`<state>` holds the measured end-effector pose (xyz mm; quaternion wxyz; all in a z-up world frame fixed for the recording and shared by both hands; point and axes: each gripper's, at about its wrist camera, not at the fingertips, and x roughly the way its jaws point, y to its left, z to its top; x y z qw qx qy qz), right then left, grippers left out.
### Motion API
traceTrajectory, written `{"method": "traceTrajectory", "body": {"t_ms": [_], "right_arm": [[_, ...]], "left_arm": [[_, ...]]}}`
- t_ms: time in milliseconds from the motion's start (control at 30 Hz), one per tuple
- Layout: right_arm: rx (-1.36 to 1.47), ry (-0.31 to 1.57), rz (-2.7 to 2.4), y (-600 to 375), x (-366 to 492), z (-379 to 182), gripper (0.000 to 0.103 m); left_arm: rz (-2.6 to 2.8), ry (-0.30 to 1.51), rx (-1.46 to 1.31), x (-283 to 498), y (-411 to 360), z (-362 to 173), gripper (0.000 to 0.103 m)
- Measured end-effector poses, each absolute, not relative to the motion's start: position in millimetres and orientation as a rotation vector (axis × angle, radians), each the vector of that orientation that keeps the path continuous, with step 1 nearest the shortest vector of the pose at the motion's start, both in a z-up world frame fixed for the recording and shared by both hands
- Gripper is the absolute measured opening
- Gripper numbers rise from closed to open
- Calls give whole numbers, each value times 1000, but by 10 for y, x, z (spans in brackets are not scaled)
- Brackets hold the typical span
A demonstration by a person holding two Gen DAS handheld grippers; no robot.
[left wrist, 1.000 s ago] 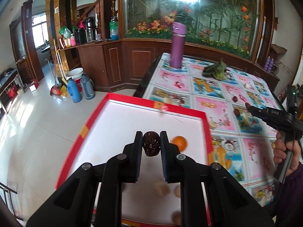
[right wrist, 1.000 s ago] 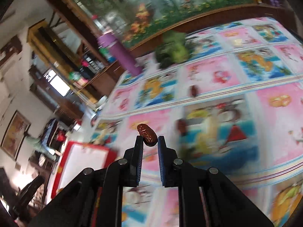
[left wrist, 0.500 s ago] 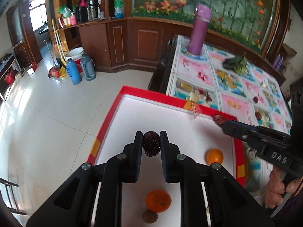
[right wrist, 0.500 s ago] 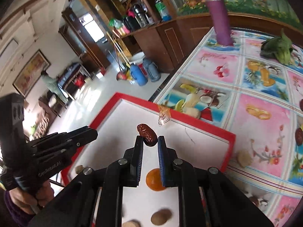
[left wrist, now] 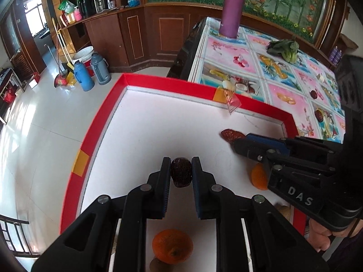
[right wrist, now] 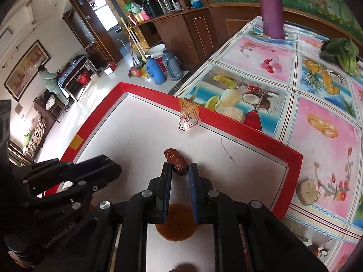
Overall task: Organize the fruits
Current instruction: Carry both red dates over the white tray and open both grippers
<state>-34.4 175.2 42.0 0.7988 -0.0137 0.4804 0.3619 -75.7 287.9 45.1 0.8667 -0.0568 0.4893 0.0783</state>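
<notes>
Hovering over the red-rimmed white tray (left wrist: 95, 133), the left gripper (left wrist: 181, 175) has its jaws clamped on a dark wrinkled fruit (left wrist: 180, 175). The right gripper (right wrist: 179, 168) pinches a reddish-brown date (right wrist: 176, 161) above the same tray, near two oranges (left wrist: 172, 246).

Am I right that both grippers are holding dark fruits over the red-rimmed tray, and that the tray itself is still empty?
Not quite: the red-rimmed tray is not empty. The left wrist view shows an orange lying in it. Both the left gripper and right gripper do hold dark fruits over it.

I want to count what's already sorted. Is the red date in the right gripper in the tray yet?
Not yet. The right gripper is shut on the red date, holding it over the tray.
</notes>
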Motion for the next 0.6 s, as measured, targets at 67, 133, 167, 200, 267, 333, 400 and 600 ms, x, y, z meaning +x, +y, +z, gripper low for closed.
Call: {"method": "traceTrajectory", "body": {"t_ms": [67, 133, 167, 200, 267, 333, 400, 600], "right_arm": [[-27, 1035, 778, 1756, -329, 406, 14], [-29, 1039, 780, 1764, -328, 401, 14], [-32, 1044, 781, 1779, -327, 397, 15], [-33, 1042, 780, 1780, -333, 397, 15], [-40, 1037, 779, 1793, -332, 386, 15], [-31, 1038, 779, 1794, -329, 380, 15], [-19, 1042, 787, 1790, -315, 377, 16], [96, 1020, 881, 1534, -288, 477, 37]], "left_arm": [[172, 1040, -119, -746, 2879, 405, 20], [179, 1040, -121, -751, 2882, 390, 20], [183, 1044, -114, -749, 2871, 393, 20], [186, 1045, -110, -746, 2865, 398, 20], [193, 1048, -111, -744, 2865, 400, 20], [194, 1049, -105, -750, 2866, 398, 21], [194, 1049, -101, -751, 2864, 392, 21], [223, 1001, -95, -862, 2854, 497, 47]]}}
